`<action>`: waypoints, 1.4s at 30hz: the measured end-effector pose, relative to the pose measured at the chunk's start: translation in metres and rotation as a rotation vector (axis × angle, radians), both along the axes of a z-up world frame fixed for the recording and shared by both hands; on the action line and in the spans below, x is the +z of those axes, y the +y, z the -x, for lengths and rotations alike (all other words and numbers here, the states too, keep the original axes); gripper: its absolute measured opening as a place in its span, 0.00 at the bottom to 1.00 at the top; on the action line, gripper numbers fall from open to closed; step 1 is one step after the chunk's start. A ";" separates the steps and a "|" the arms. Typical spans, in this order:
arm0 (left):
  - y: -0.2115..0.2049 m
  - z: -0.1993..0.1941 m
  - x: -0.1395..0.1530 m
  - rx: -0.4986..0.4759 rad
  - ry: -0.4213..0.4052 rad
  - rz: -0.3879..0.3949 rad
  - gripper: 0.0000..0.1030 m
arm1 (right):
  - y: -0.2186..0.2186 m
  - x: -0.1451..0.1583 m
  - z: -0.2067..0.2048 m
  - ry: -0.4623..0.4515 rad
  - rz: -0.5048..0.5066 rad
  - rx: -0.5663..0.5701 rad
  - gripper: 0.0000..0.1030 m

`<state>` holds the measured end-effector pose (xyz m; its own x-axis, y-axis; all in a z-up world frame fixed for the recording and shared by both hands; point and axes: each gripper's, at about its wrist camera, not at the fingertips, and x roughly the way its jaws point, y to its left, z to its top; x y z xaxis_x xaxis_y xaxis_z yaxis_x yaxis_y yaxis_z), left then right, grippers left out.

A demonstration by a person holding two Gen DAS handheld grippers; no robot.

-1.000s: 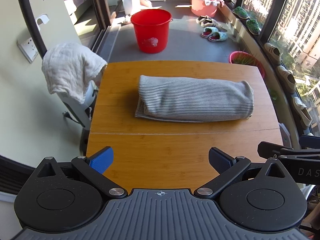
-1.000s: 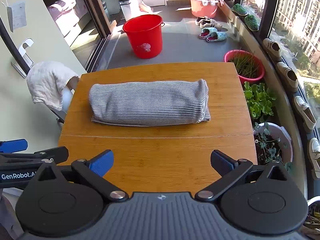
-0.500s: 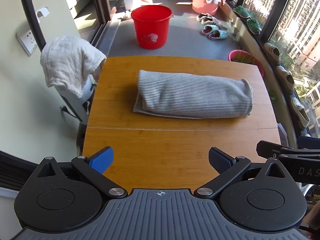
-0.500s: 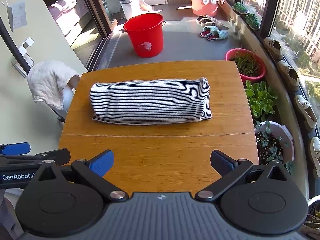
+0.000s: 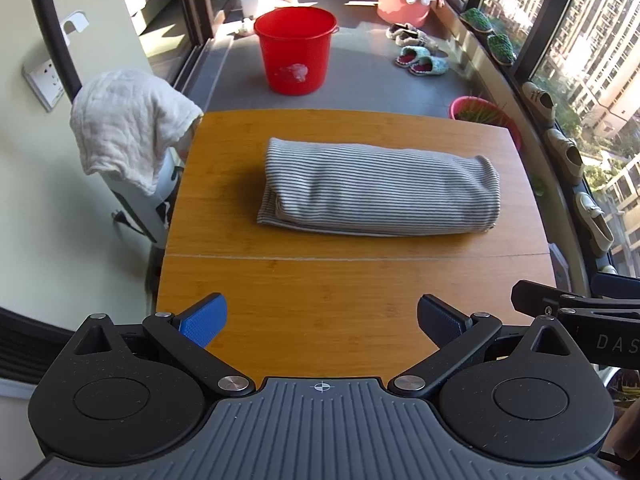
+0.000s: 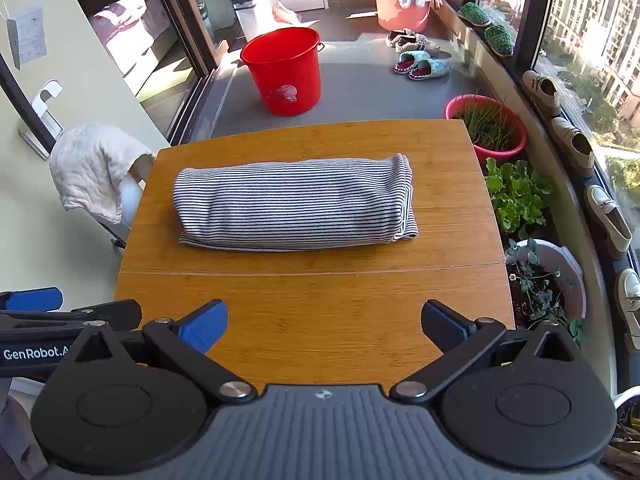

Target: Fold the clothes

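The striped garment (image 5: 380, 196) lay as a folded bundle across the middle of the table (image 5: 320, 288), and its shape and place matched those of a second earlier. The left gripper (image 5: 320, 320) and right gripper (image 6: 322, 322) hung over the near edge, fingers spread wide, holding nothing. Only the view had shifted slightly. Folding appeared complete, or another fold remained.

White letters "GenRobot.A", cut off by what lies in front, stand on the side of the black left gripper body (image 6: 36, 350), seen at the near left of the right wrist view. Pale letters "DAS", cut by the picture's edge, stand on the black right gripper body (image 5: 608, 340), at the near right of the left wrist view.
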<state>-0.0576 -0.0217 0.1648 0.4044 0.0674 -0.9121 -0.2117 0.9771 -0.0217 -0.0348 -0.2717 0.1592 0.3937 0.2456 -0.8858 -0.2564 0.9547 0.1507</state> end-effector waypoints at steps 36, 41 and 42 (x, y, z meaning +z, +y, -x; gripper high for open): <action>0.009 -0.012 -0.014 0.007 0.043 0.026 1.00 | 0.008 -0.010 -0.008 0.024 0.028 0.003 1.00; 0.005 -0.012 -0.016 -0.026 0.042 0.021 1.00 | 0.004 -0.012 -0.001 0.014 0.028 -0.037 1.00; 0.005 -0.012 -0.017 -0.033 0.042 0.020 1.00 | 0.004 -0.012 0.000 0.012 0.028 -0.046 1.00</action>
